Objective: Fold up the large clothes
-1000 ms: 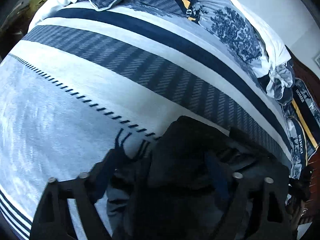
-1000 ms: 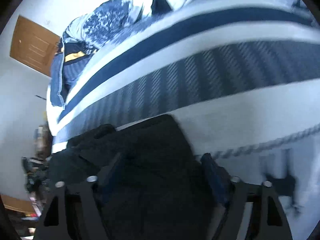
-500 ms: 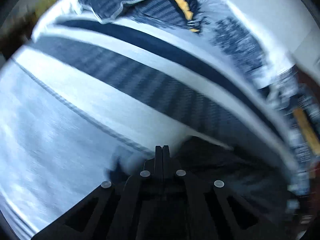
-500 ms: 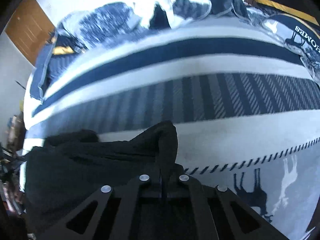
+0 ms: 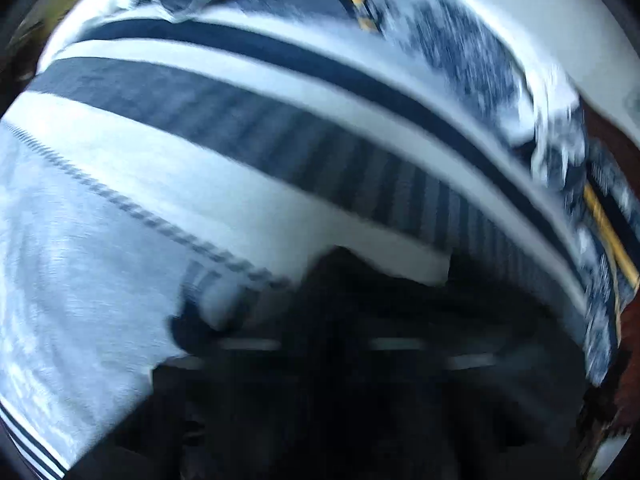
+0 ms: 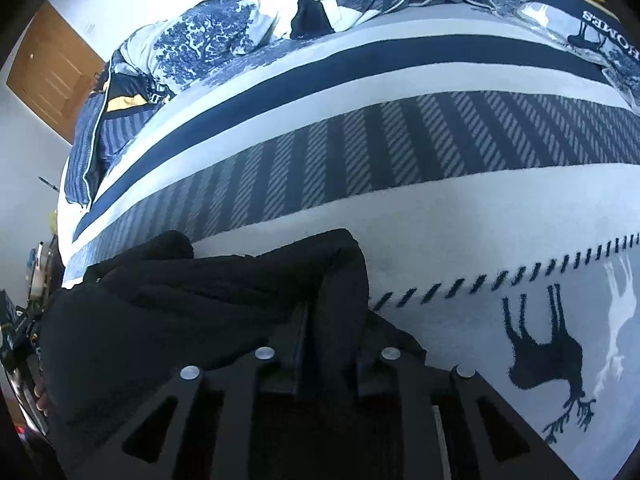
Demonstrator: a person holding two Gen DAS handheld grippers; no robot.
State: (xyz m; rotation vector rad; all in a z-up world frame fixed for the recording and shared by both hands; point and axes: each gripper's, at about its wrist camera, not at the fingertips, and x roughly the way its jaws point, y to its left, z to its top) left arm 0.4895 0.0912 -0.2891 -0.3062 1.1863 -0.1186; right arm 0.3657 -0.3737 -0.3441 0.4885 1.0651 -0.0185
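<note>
- The dark garment [image 6: 192, 308] lies bunched at the near edge of the bed, on the pale band of the striped blanket [image 6: 400, 152].
- The right gripper [image 6: 328, 344] pinches a thick fold of the garment; its jaws have just eased a little wider, yet the cloth is clamped between them.
- The left gripper [image 5: 332, 344] is badly blurred; its jaws are pressed nearly together, and dark cloth [image 5: 360, 280] sits at the tips, so it looks to be pinching the garment too.
- Judged step: lift an edge with both grippers and carry it over for a fold.
- To do it well: hold both pinches firm, raise the two sides evenly, keep the edge taut between them, and lay it down flat so no wrinkle is trapped.
- The thick cloth may slip from the looser right pinch.
- The blanket is soft and printed with deer [image 6: 548, 364]; crumpled bedding [image 6: 224, 36] is piled at the far side.
- A wooden door [image 6: 52, 72] stands in a white wall.
</note>
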